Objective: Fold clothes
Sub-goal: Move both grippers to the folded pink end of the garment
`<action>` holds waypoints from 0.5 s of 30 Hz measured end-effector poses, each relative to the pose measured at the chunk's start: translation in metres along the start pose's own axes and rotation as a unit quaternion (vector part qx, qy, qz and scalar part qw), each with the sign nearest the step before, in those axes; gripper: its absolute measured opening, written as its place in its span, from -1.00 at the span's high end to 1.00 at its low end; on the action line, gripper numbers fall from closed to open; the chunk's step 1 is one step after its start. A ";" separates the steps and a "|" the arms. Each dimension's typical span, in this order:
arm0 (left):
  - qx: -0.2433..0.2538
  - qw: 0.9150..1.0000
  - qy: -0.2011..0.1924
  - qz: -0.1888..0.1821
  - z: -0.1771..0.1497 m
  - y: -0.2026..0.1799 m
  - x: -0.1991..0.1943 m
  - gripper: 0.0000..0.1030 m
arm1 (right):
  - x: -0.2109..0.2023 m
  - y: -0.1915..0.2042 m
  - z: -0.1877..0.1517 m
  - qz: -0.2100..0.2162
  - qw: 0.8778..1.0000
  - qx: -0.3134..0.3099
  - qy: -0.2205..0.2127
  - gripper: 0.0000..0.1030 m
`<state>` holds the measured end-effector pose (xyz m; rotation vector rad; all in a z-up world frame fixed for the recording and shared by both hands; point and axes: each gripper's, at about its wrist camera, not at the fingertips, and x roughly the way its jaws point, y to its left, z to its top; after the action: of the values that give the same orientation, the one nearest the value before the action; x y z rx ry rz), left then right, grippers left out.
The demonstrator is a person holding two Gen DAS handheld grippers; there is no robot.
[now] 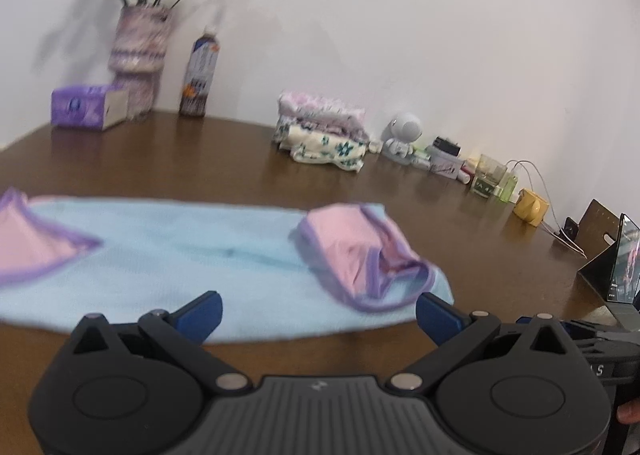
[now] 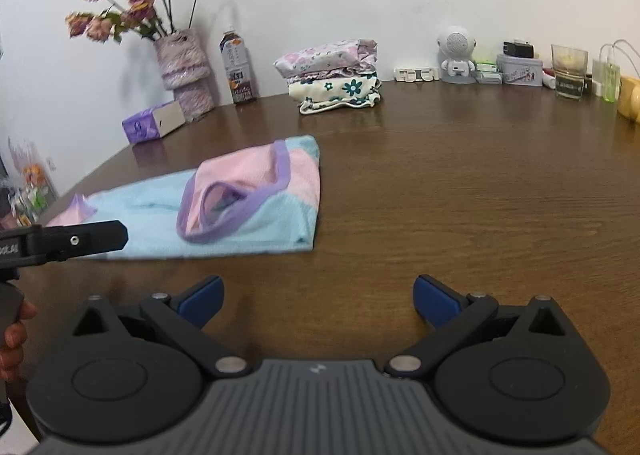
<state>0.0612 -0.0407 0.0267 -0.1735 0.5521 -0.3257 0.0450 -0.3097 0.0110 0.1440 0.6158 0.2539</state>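
A light blue and pink garment [image 1: 180, 255] with purple trim lies flat on the brown table [image 1: 480, 247]. Its pink right end [image 1: 352, 251] is folded over onto the blue part. It also shows in the right wrist view [image 2: 240, 203]. My left gripper [image 1: 318, 313] is open and empty, just above the garment's near edge. My right gripper [image 2: 318, 301] is open and empty over bare table, to the right of and nearer than the garment. The left gripper's body shows at the left edge of the right wrist view [image 2: 68, 243].
A stack of folded floral clothes [image 2: 336, 75] sits at the back by the wall. A vase of flowers [image 2: 184, 71], a bottle [image 2: 238, 71], a purple tissue box [image 2: 154, 123], a small robot speaker [image 2: 456, 55] and small jars [image 2: 568, 71] line the back. A tablet stand [image 1: 616, 255] is at the right.
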 end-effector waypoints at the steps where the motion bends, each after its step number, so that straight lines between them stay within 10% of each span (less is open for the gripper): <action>1: 0.003 1.000 0.002 -0.001 0.005 -0.001 0.002 -1.00 | 0.001 0.000 0.005 -0.001 1.000 0.001 -0.002 -0.99; 15: 0.030 0.999 0.022 0.003 0.038 -0.010 0.037 -0.98 | 0.031 -0.013 0.050 -0.018 0.999 0.026 0.007 -0.99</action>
<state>0.1083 -0.0602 0.0430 -0.1071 0.5863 -0.3396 0.1017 -0.3159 0.0318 0.1808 0.6395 0.2041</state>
